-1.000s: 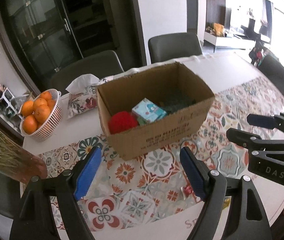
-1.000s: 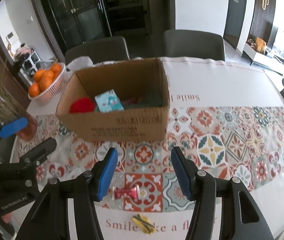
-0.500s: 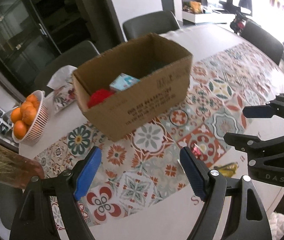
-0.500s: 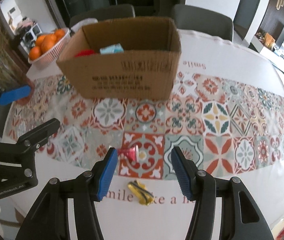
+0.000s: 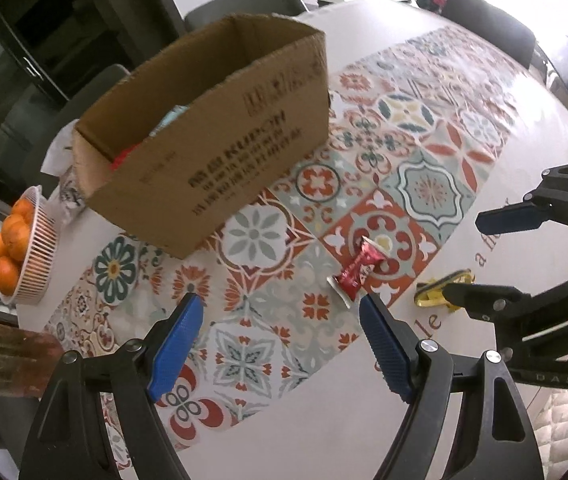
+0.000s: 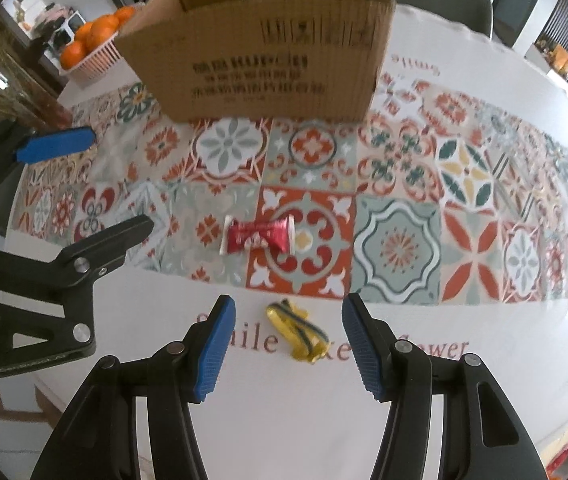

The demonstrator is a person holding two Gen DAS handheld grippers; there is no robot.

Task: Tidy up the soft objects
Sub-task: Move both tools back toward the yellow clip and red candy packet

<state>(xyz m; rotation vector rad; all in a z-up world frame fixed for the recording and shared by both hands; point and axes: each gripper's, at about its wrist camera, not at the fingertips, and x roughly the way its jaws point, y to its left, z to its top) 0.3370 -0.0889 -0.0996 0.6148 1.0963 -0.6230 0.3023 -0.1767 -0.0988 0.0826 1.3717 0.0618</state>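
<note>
A red wrapped candy (image 6: 259, 235) lies on the tiled runner, also in the left wrist view (image 5: 358, 270). A yellow wrapped candy (image 6: 298, 330) lies on the white cloth nearer the edge; it also shows in the left wrist view (image 5: 438, 290). The open cardboard box (image 6: 259, 52) stands behind them, with red and teal items inside in the left wrist view (image 5: 203, 136). My right gripper (image 6: 288, 346) is open, low over the yellow candy, which lies between its fingers. My left gripper (image 5: 279, 344) is open and empty, the red candy just beyond its right finger.
A basket of oranges (image 5: 23, 248) stands at the far left, a tissue pack (image 5: 63, 184) behind the box. A vase with dried stems (image 6: 7, 92) stands at the left. Grey chairs (image 5: 243, 0) ring the table (image 5: 324, 420), whose front edge is close.
Both grippers have dropped and tilted down toward the table front. The box's inside has slipped from the right view. The candies now lie close to the fingers.
</note>
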